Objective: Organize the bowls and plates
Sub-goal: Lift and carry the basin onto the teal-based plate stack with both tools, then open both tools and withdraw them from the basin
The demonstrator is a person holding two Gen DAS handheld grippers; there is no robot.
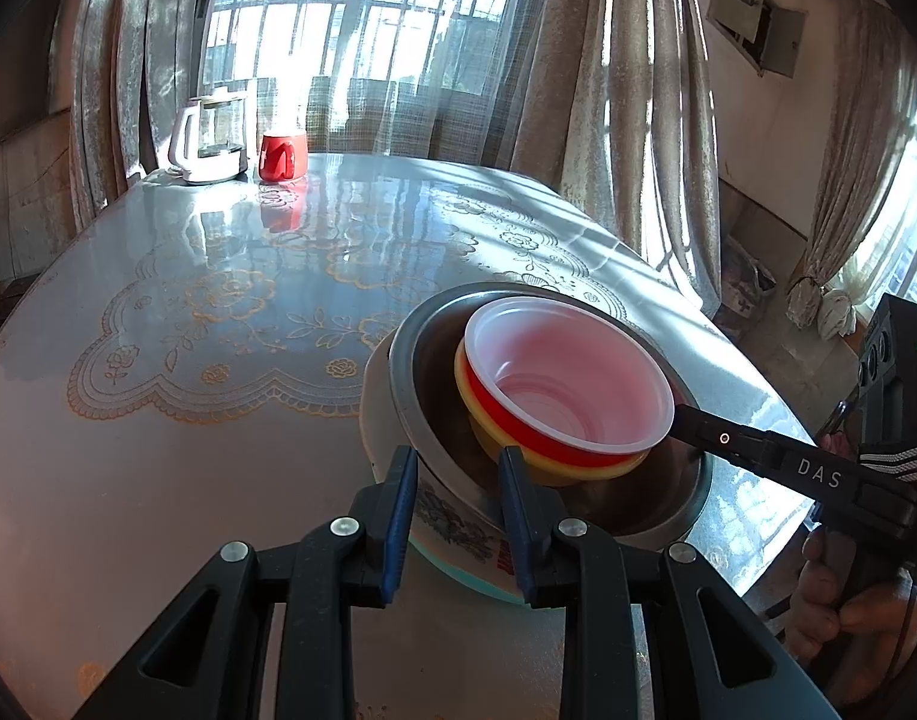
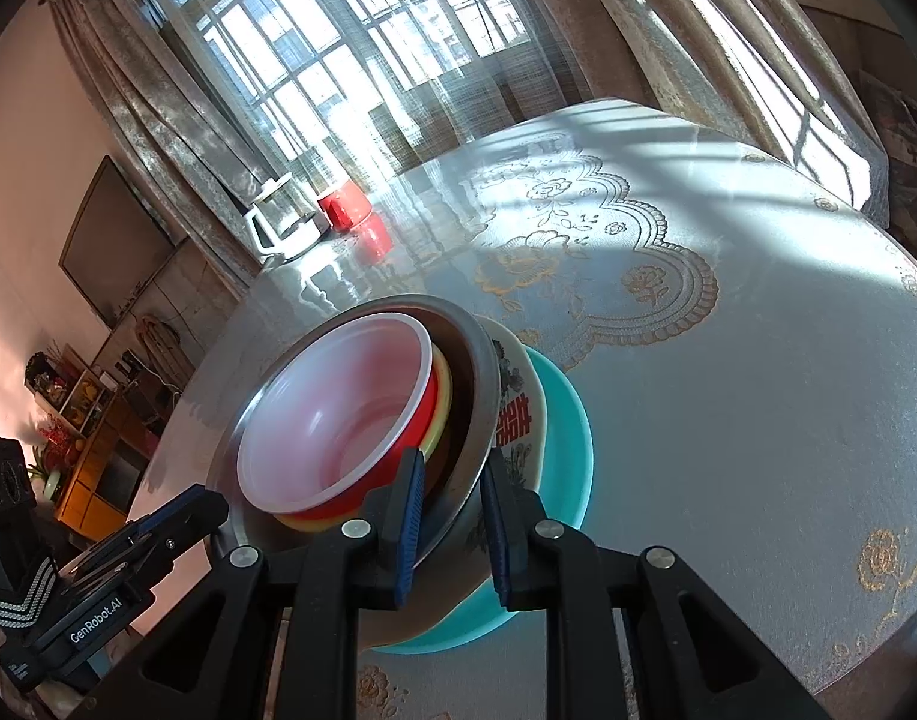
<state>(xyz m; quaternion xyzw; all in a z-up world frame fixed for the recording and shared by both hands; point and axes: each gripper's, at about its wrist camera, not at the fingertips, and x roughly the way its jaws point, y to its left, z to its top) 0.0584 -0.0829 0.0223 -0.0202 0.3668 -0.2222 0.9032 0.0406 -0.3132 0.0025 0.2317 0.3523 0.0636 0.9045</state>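
A nested stack stands near the table's edge. From the bottom up it is a teal plate (image 2: pixel 569 438), a white floral bowl (image 2: pixel 518 414), a steel bowl (image 1: pixel 410 354), a yellow bowl (image 1: pixel 578 468) and a red bowl (image 1: pixel 569 384) with a white inside. My left gripper (image 1: pixel 455 480) is shut across the near rim of the steel bowl and the floral bowl's wall. It also shows as the left gripper (image 2: pixel 212 510) at the stack's left side. My right gripper (image 2: pixel 452 516) is shut on the steel bowl (image 2: pixel 479 372) rim. From the other side the right gripper (image 1: pixel 686 423) reaches in beside the red bowl.
A glass kettle (image 1: pixel 209 138) with a white handle and a red mug (image 1: pixel 283 156) stand at the table's far end by the curtained window. The lace-patterned tabletop (image 1: pixel 218 312) spreads to the left. A person's hand (image 1: pixel 848 600) holds the right gripper's grip. A cabinet (image 2: pixel 98 456) stands beyond the table.
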